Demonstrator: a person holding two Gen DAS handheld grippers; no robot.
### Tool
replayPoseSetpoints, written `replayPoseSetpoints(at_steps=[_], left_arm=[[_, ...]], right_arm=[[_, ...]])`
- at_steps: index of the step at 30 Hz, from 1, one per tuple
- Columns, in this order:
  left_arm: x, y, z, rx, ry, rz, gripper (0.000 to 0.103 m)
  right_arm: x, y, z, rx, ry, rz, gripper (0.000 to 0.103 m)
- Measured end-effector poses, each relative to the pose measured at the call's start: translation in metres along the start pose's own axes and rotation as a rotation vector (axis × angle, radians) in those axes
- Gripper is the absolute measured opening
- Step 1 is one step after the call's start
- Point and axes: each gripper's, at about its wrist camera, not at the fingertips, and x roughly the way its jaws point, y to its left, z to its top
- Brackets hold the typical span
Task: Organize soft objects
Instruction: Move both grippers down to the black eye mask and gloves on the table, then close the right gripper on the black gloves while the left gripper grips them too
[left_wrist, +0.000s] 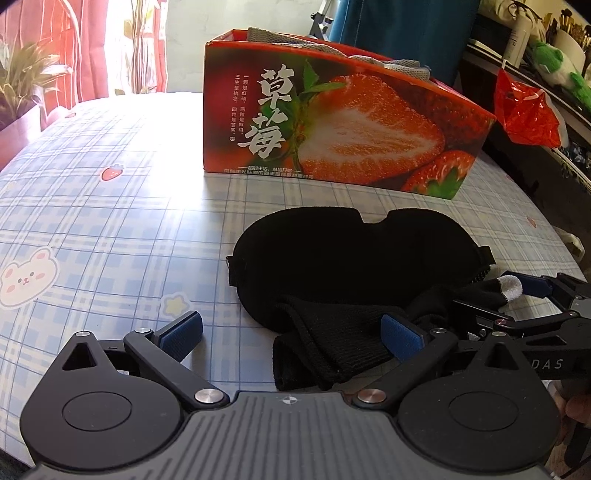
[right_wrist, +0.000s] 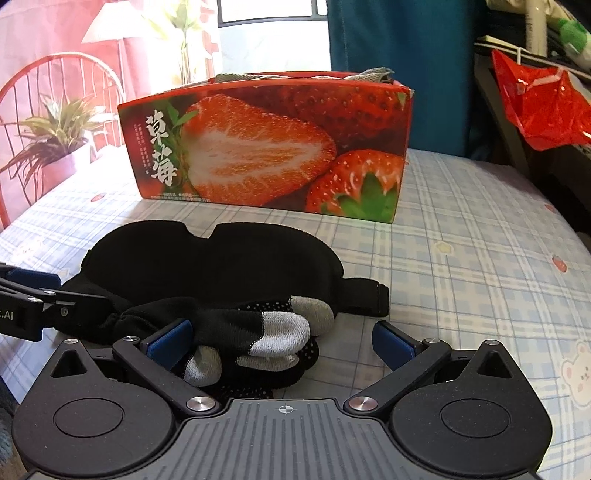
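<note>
While both grippers, left (left_wrist: 291, 338) and right (right_wrist: 282, 341), sit wide open, gloves (right_wrist: 266, 332) lie between their fingers. Eye mask (left_wrist: 343, 251) sits just behind, in front of the box (left_wrist: 332, 122).

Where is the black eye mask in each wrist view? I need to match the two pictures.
Left wrist: eye mask lies centre-right on the table, beyond the open left gripper.
Right wrist: eye mask lies centre-left, beyond the open right gripper and the glove.
Shared landmark: the strawberry box stands behind it in both.

Box (left_wrist: 332, 122) contents mostly hidden
</note>
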Motion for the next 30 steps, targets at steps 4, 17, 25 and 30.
replayPoseSetpoints(at_steps=[4,17,25,30], left_arm=[[0.0,0.001,-0.002,0.001,-0.014,-0.005,0.103],[-0.006,0.002,-0.01,0.0,-0.051,-0.002,0.103],[-0.008,0.002,-0.013,-0.003,-0.066,-0.001,0.103],[-0.008,0.001,-0.014,-0.003,-0.07,-0.001,0.103]], right_arm=[[0.0,-0.004,-0.004,0.032,-0.013,0.016,0.103],[-0.003,-0.003,-0.009,0.045,-0.044,0.015,0.103],[-0.005,-0.003,-0.01,0.045,-0.053,0.017,0.103],[-0.005,-0.004,-0.01,0.045,-0.053,0.022,0.103]])
